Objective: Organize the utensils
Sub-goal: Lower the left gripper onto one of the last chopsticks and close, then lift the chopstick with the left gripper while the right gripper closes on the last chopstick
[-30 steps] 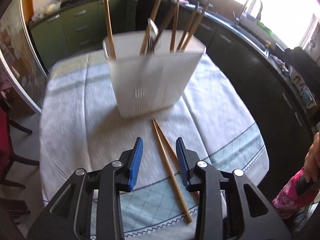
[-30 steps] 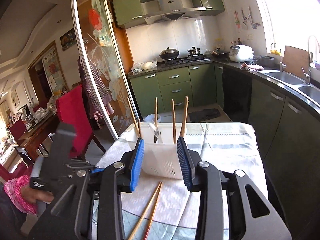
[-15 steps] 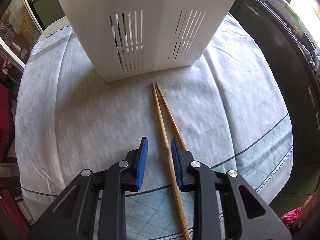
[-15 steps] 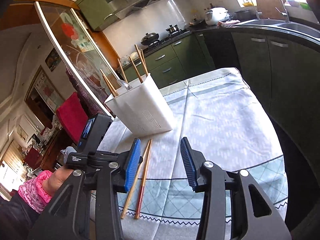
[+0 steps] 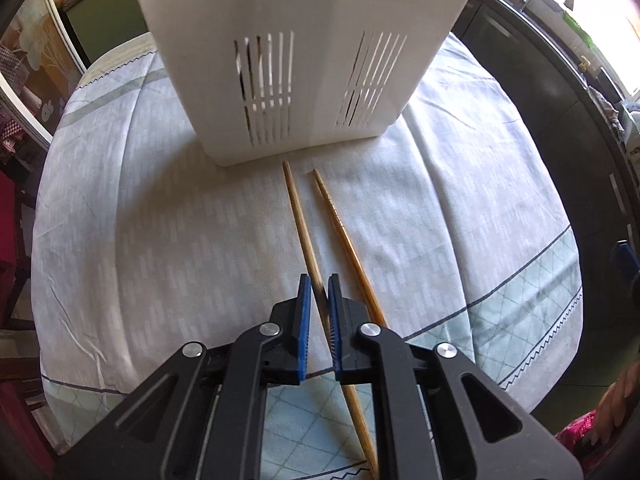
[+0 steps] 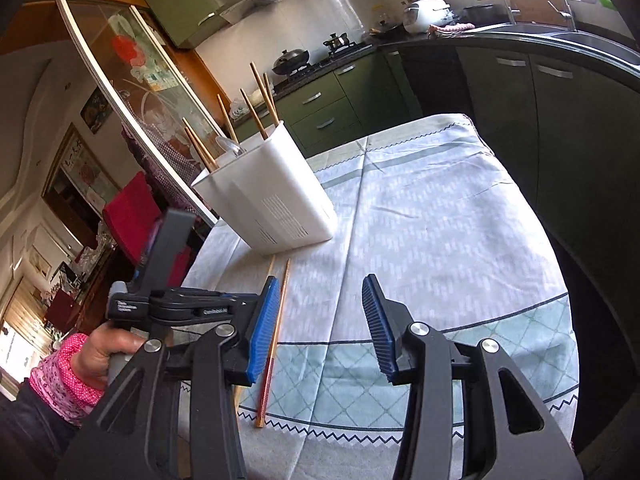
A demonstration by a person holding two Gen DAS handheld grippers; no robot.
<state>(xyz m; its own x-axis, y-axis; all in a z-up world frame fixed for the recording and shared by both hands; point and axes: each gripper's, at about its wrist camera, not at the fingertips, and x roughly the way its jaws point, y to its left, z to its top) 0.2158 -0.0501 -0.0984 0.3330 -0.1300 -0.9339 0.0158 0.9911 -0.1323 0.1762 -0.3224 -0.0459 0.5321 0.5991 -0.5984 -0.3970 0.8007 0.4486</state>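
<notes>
Two wooden chopsticks lie on the tablecloth in front of a white slotted utensil holder [image 5: 304, 60]. My left gripper [image 5: 319, 282] points steeply down and is shut on the paler chopstick [image 5: 298, 216] partway along its length. The darker chopstick [image 5: 340, 228] lies free just to its right. In the right wrist view the holder [image 6: 276, 200] carries several chopsticks and a spoon. My right gripper [image 6: 320, 292] hovers open above the cloth with nothing between its pads; the reddish chopstick [image 6: 276, 328] runs beside its left pad. The left gripper's body [image 6: 180, 308] shows at the left, its tips hidden.
The table [image 6: 440, 208] carries a pale patterned cloth, whose zigzag hem [image 6: 340, 426] marks the near edge. Dark green cabinets [image 6: 320, 108] and a sink counter [image 6: 560, 36] stand behind and to the right. A hand in a pink sleeve [image 6: 100, 352] holds the left gripper.
My left gripper has dropped toward the table and shut on the paler chopstick; the chopstick tips now lie apart. My right gripper has come down, rolled and opened a little wider.
</notes>
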